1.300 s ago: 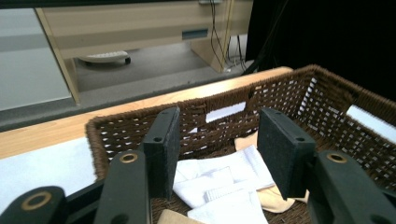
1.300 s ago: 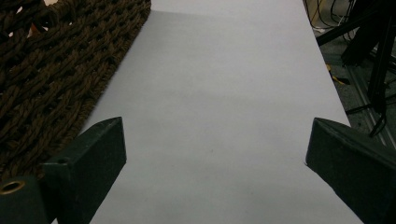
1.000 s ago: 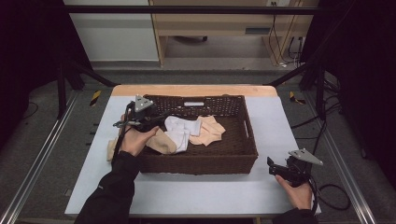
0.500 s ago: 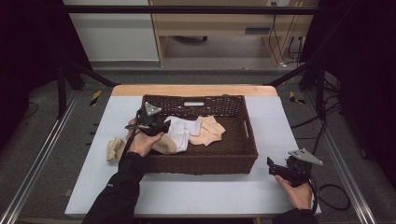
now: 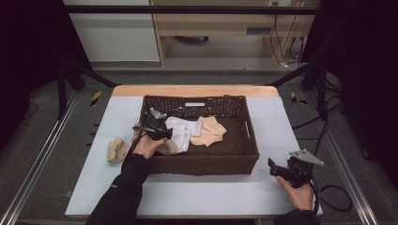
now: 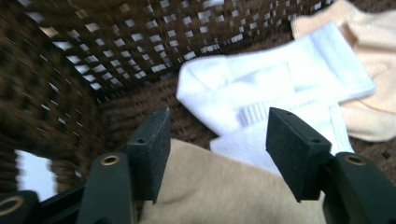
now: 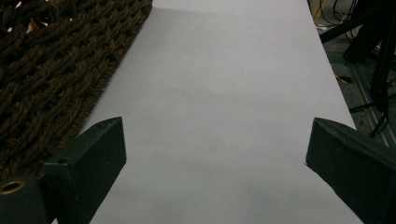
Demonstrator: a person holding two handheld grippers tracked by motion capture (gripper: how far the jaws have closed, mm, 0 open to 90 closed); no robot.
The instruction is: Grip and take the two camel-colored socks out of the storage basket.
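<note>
Hovering inside the wicker basket (image 5: 206, 161) at its left end, the left gripper (image 6: 217, 156) had its jaws apart, just been opening, with the tan sock (image 6: 219, 193) lying loose between them, pads not pressing. White sock (image 6: 275, 88) sat just beyond, peach cloth (image 5: 212, 131) to its right. Another tan sock (image 5: 116, 150) lay on the table (image 5: 211, 197) left of the basket. Right gripper (image 7: 215, 154) rested near-right, jaws wide, nothing between.

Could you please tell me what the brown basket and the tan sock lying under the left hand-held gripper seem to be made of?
The basket looks like woven wicker or rattan, dark brown and matt: twisted strands and an open lattice show in its walls. The tan sock looks like a soft knit fabric, perhaps cotton, matt with a fine even weave and gentle folds; the left hand-held gripper stands open over it.
</note>
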